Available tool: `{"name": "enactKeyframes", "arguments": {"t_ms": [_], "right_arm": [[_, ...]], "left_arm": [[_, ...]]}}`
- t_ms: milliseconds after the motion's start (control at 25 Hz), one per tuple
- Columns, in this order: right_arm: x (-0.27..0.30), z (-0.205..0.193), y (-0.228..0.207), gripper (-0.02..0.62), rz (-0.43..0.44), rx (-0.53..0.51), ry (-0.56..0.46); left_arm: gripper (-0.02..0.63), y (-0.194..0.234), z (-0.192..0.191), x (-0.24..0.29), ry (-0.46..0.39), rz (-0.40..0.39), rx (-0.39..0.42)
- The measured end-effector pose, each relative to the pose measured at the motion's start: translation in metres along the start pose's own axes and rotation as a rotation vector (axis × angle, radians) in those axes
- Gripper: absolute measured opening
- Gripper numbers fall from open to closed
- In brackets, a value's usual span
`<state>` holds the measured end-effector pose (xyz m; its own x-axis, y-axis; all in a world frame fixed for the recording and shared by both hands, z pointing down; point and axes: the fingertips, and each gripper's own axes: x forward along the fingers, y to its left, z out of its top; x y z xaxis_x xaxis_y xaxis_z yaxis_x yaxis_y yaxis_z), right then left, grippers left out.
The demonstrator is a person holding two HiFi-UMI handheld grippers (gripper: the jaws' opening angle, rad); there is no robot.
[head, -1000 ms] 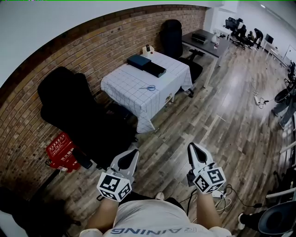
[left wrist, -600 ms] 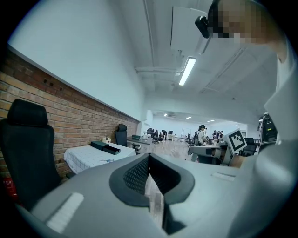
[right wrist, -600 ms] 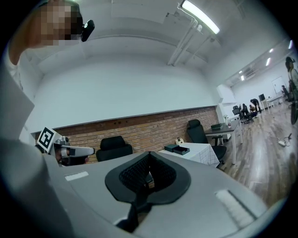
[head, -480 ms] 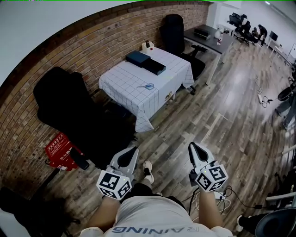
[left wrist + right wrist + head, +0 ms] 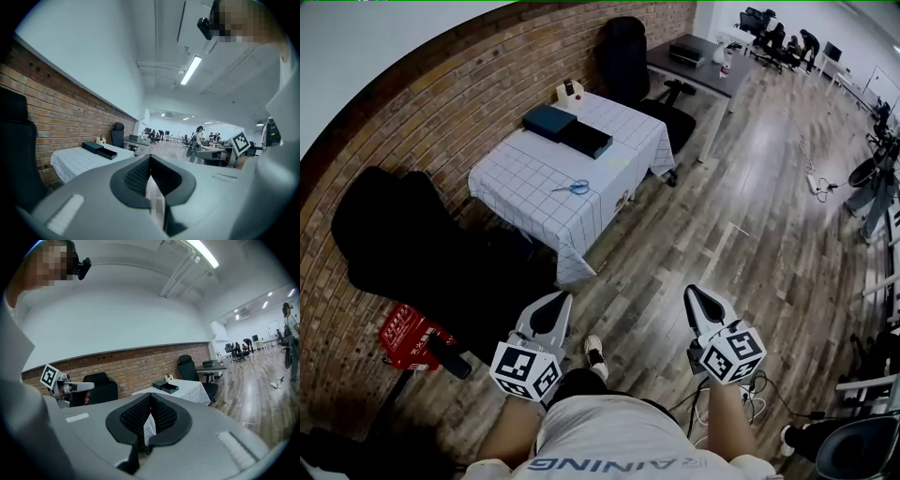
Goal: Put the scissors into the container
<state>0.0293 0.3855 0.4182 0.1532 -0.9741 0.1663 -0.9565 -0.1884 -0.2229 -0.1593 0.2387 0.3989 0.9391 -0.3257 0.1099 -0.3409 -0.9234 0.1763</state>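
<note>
Grey moulded plastic forms the two tongs nearest the viewer, the left gripper [image 5: 555, 302] and the right gripper [image 5: 694, 295]. Each carries one cube of black-and-white square markers, and both hang over the plank floor [image 5: 750, 234], well short of the table [image 5: 516, 173]. In each gripper view the ribbed dark pads meet at their tips, so both pairs of jaws are closed with nothing between them. One rectangular table stands beyond, against the red brick wall [image 5: 422, 122], draped in a white cloth ruled with a thin grid. One pair of blue-handled scissors [image 5: 574, 187] lies flat near the table's middle, apart from everything else on it. Toward the table's far end sit two low rectangular boxes, an open dark container [image 5: 592, 141] and, just beside it, a closed teal box [image 5: 548, 122]. Two black padded chairs flank the table: the near chair [image 5: 394, 234] at its near-left end and the far chair [image 5: 623, 52] behind its far end.
</note>
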Motion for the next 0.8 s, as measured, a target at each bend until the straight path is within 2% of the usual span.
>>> {"name": "enactKeyframes", "arguments": {"t_ms": [480, 800], "right_arm": [[0.175, 0.049, 0.000, 0.017, 0.013, -0.089, 0.028], [0.251, 0.054, 0.001, 0.017, 0.070, -0.108, 0.060]], "left_arm": [[0.002, 0.146, 0.041, 0.083, -0.046, 0.052, -0.002], [0.002, 0.198, 0.044, 0.110, -0.035, 0.107, -0.018]]}}
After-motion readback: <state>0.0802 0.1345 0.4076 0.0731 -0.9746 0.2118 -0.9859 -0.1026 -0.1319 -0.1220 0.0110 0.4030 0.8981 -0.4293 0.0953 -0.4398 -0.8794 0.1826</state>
